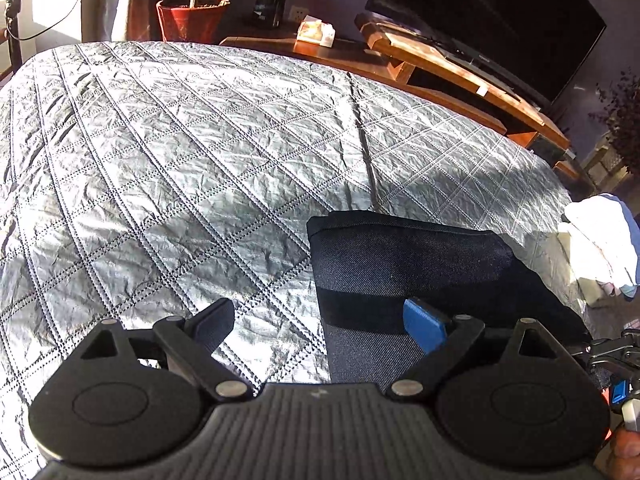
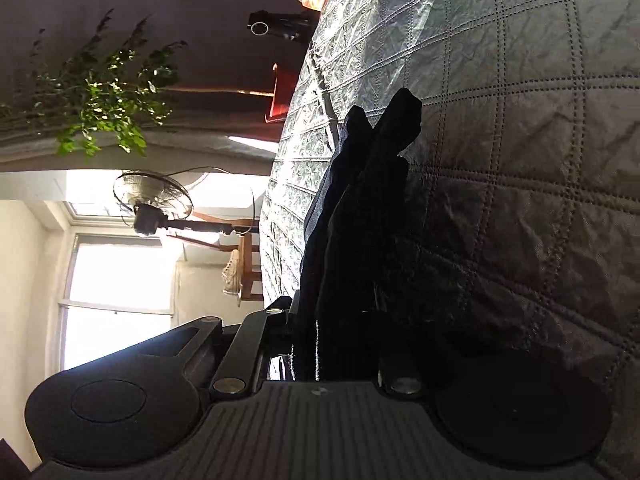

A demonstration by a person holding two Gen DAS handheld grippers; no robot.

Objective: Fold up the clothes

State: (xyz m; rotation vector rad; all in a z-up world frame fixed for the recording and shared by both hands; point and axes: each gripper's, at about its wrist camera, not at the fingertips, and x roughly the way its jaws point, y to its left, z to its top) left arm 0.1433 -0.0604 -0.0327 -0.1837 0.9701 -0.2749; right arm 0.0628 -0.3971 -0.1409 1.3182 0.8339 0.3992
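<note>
A dark folded garment (image 1: 420, 256) lies on the silver quilted bedspread (image 1: 180, 140), near its right front corner. My left gripper (image 1: 320, 320) hovers over the garment's left edge, open, with nothing between its black and blue pads (image 1: 424, 324). In the right wrist view the picture is rolled on its side. There my right gripper (image 2: 336, 336) is shut on the dark garment (image 2: 360, 208), whose bunched layers stretch away from the jaws across the bedspread (image 2: 520, 120). Its fingertips are buried in the dark cloth.
Beyond the bed stand a wooden TV bench (image 1: 460, 68) with a television (image 1: 492, 12), a tissue box (image 1: 316, 32) and a red plant pot (image 1: 188, 20). A heap of white cloth (image 1: 600, 240) lies off the bed's right corner. A standing fan (image 2: 152, 204) and a wooden chair (image 2: 244, 264) are by the window.
</note>
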